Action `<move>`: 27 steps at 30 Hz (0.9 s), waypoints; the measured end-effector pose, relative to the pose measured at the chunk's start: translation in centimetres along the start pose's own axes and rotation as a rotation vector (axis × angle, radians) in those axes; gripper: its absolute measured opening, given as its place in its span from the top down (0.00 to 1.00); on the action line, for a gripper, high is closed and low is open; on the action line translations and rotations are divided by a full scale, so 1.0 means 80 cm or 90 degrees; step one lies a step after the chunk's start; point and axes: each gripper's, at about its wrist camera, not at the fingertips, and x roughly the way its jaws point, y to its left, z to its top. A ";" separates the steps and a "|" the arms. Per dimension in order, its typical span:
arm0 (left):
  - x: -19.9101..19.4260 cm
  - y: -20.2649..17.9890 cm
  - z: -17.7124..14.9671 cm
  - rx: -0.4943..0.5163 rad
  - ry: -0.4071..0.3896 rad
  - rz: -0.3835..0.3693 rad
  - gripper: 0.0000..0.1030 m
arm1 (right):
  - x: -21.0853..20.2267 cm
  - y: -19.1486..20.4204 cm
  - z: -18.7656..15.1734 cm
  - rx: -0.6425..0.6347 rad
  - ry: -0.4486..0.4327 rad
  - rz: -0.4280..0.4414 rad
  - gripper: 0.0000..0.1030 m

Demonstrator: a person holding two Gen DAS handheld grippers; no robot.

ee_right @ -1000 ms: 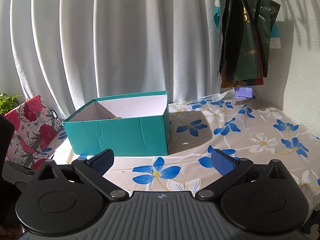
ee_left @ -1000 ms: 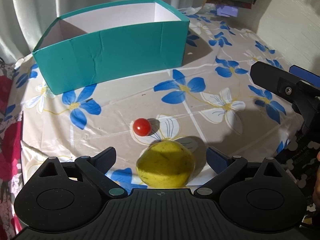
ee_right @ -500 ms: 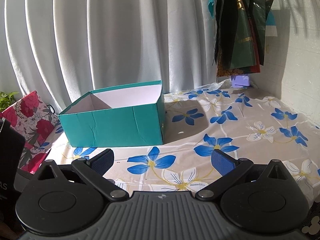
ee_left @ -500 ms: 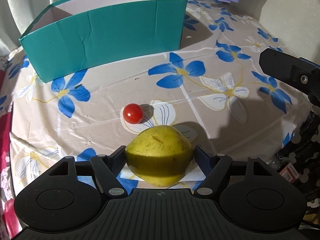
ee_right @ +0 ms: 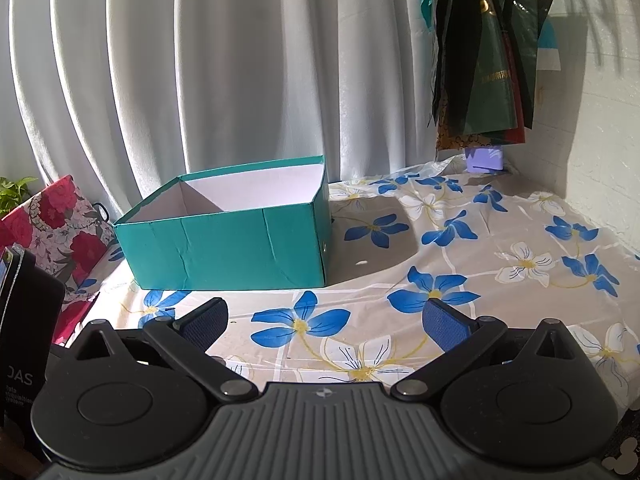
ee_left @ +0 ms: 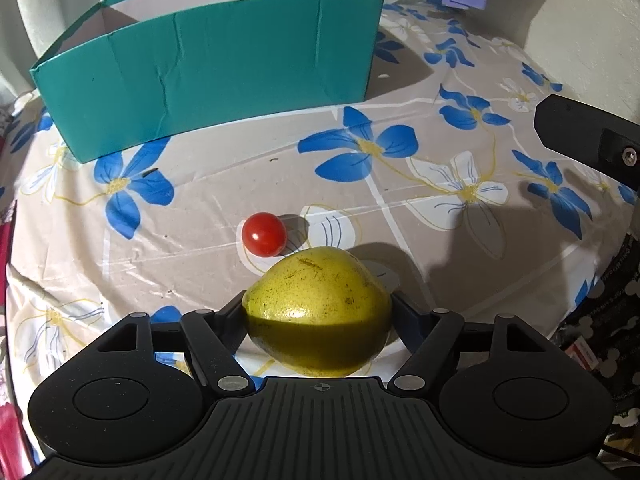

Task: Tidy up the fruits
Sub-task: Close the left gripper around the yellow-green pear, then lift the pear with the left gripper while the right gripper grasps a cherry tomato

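A yellow-green pear (ee_left: 318,308) sits at the near edge of the flowered tablecloth (ee_left: 400,208), and my left gripper (ee_left: 318,316) is shut on it, one pad pressed against each side. Just beyond the pear lies a small red cherry tomato (ee_left: 264,234), apart from the jaws. Farther back stands an open teal box (ee_left: 208,76) with a white inside; the right wrist view shows the teal box (ee_right: 232,244) too. My right gripper (ee_right: 324,320) hovers open over the cloth with nothing between its blue pads.
A black part of the other gripper (ee_left: 588,140) juts in at the right of the left wrist view. White curtains (ee_right: 240,80) hang behind the table, dark bags (ee_right: 488,52) hang at the back right, and a red floral cushion (ee_right: 60,220) lies left of the box.
My left gripper came down around the pear and its jaws closed onto the pear's sides. The right gripper shifted only slightly and stayed open.
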 end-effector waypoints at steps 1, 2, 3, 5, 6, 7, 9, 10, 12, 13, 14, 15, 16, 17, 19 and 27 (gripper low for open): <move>-0.001 -0.001 0.000 0.003 -0.002 0.003 0.25 | 0.001 0.000 0.000 0.000 0.001 0.000 0.00; -0.002 0.000 0.001 0.004 -0.006 0.009 0.25 | 0.002 0.000 0.000 0.001 0.002 -0.001 0.00; -0.003 0.000 0.001 0.007 -0.010 0.013 0.25 | 0.003 -0.001 0.001 0.001 0.002 -0.002 0.00; -0.010 0.004 0.003 0.000 -0.021 0.018 0.25 | 0.004 -0.001 0.001 0.001 0.003 -0.001 0.00; -0.013 0.006 0.004 -0.004 -0.023 0.020 0.25 | 0.005 -0.001 0.001 0.000 0.004 0.000 0.00; -0.016 0.009 0.005 -0.010 -0.026 0.025 0.25 | 0.006 -0.001 0.001 -0.001 0.004 0.000 0.00; -0.024 0.014 0.007 -0.020 -0.033 0.035 0.25 | 0.009 0.001 0.001 -0.006 0.007 0.001 0.00; -0.029 0.018 0.008 -0.027 -0.039 0.039 0.25 | 0.011 0.002 0.002 -0.009 0.010 0.001 0.00; -0.039 0.025 0.010 -0.035 -0.047 0.048 0.25 | 0.016 0.005 0.001 -0.015 0.015 0.002 0.00; -0.044 0.029 0.010 -0.042 -0.052 0.056 0.25 | 0.020 0.006 0.001 -0.019 0.019 0.002 0.00; -0.047 0.033 0.010 -0.046 -0.057 0.062 0.25 | 0.023 0.008 0.001 -0.023 0.024 0.002 0.00; -0.051 0.036 0.011 -0.049 -0.060 0.067 0.25 | 0.027 0.011 0.000 -0.030 0.030 0.003 0.00; -0.056 0.041 0.011 -0.057 -0.065 0.072 0.25 | 0.030 0.015 -0.001 -0.037 0.034 0.003 0.00; -0.060 0.044 0.011 -0.062 -0.068 0.076 0.25 | 0.034 0.019 -0.002 -0.047 0.038 0.003 0.00; -0.067 0.053 0.011 -0.073 -0.072 0.084 0.25 | 0.041 0.027 -0.005 -0.070 0.047 0.007 0.00; -0.098 0.083 0.007 -0.112 -0.097 0.113 0.25 | 0.081 0.073 -0.024 -0.161 0.105 0.039 0.06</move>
